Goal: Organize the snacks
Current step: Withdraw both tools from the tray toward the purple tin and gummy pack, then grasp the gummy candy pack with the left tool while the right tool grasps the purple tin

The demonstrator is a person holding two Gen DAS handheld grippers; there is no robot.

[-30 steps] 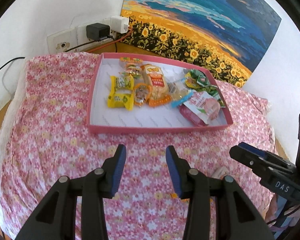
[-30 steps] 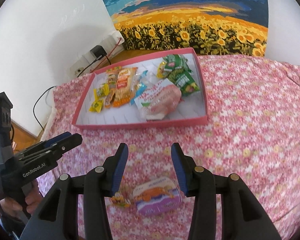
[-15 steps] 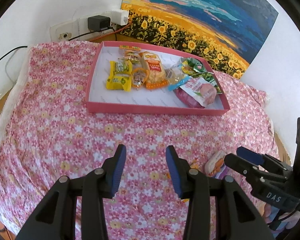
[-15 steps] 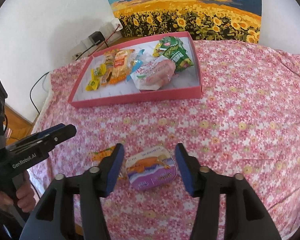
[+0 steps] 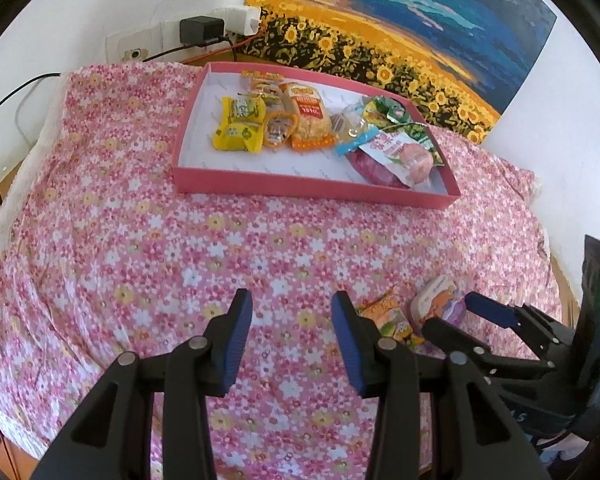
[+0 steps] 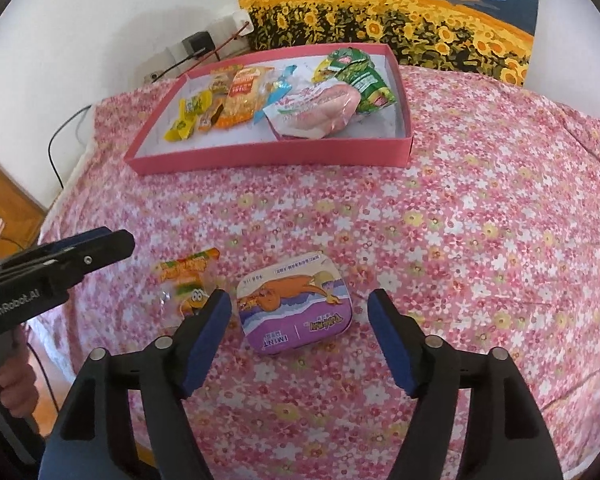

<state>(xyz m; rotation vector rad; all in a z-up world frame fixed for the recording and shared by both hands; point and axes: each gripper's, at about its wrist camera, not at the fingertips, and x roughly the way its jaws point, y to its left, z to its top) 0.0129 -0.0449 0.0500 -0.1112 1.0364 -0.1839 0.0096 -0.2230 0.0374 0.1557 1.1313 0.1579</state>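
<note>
Between the right gripper's [image 6: 300,316] blue pads [image 6: 210,328] lies a purple mint tin [image 6: 294,306], flat on the flowered cloth [image 6: 440,220]; the jaws are opening wide and neither pad touches it. Just left of the tin, beside the left pad, lies an orange candy packet [image 6: 188,280], also loose on the cloth. Further left, the left gripper [image 5: 292,334] hovers over bare cloth with its jaws at a narrow gap and nothing between them; a person's hand [image 6: 14,380] grips its handle. From the left wrist view, the packet and tin sit just right of its right finger, with the right gripper straddling the tin. Well beyond both, at the far side of the cloth, stands a pink tray [image 6: 260,152] holding the sorted snacks: yellow packets [image 5: 240,124], an orange pack [image 5: 308,116], a pink pouch [image 6: 320,108] and a green bag [image 6: 360,76]. Behind the tray, a sunflower painting [image 6: 380,12] leans on the white wall, with a socket strip [image 5: 204,32] to its left.
</note>
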